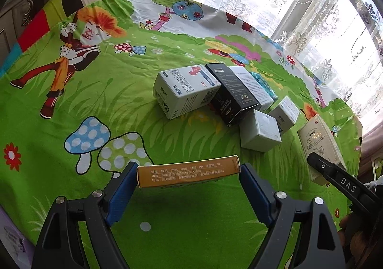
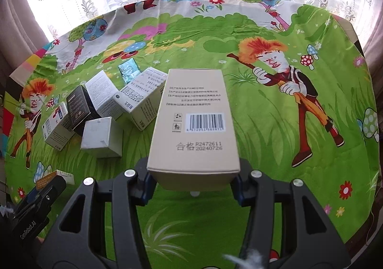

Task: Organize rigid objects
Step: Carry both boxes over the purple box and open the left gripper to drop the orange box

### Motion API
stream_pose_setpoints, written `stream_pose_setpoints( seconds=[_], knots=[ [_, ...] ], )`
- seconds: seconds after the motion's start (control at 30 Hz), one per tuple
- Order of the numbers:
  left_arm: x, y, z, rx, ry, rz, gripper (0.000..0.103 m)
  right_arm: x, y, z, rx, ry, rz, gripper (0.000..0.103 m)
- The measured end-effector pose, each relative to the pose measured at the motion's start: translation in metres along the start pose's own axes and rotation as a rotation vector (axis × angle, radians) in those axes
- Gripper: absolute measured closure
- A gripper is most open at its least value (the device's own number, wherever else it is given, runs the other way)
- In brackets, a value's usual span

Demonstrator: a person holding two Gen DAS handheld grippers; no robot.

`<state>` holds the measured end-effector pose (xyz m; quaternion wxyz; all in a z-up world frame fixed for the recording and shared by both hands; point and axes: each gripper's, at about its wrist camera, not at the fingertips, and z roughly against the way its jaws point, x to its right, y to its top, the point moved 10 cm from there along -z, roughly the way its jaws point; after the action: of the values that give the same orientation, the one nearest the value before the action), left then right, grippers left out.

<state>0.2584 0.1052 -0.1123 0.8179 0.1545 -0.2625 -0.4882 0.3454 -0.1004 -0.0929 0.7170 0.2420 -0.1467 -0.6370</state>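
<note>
While left gripper (image 1: pixel 189 173) clamps orange box (image 1: pixel 188 170) | right gripper (image 2: pixel 192 185) clamps beige box (image 2: pixel 194 123) | six boxes (image 2: pixel 101 137) clustered

**Box cluster blocks the middle, open cloth around it**

The cluster of boxes (image 1: pixel 222 96) stands mid-table as the main obstacle: white box (image 1: pixel 184 92), black box (image 1: pixel 231 94) and small grey box (image 1: pixel 259 132) touch or nearly touch, leaving no gap between them. Left of the cluster, the tablecloth (image 1: pixel 95 92) lies bare and wide. Nearer than the cluster, green cloth stays open up to the orange box (image 1: pixel 189 170). Right of the cluster, the beige box (image 2: pixel 194 125) fills the approach, with bare cloth beyond it
</note>
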Motion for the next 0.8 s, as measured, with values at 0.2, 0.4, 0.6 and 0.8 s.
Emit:
stream_pose_setpoints(
  seconds=[0.2,0.4,0.6,0.8],
  knots=[
    [-0.022,-0.009,0.03,0.031,-0.009,0.052,0.017,-0.04,-0.021,0.025,0.007,0.08,0.07,0.048],
    [-0.046,-0.017,0.065,0.075,-0.02,0.108,0.017,-0.085,-0.049,0.049,0.007,0.145,0.167,0.048],
    [-0.085,-0.026,0.094,0.106,-0.025,0.207,0.017,-0.128,-0.08,0.066,-0.032,0.221,0.247,0.048],
    [-0.143,-0.034,0.119,0.133,0.014,0.302,0.017,-0.186,-0.112,0.094,-0.054,0.316,0.359,0.048]
  ],
)
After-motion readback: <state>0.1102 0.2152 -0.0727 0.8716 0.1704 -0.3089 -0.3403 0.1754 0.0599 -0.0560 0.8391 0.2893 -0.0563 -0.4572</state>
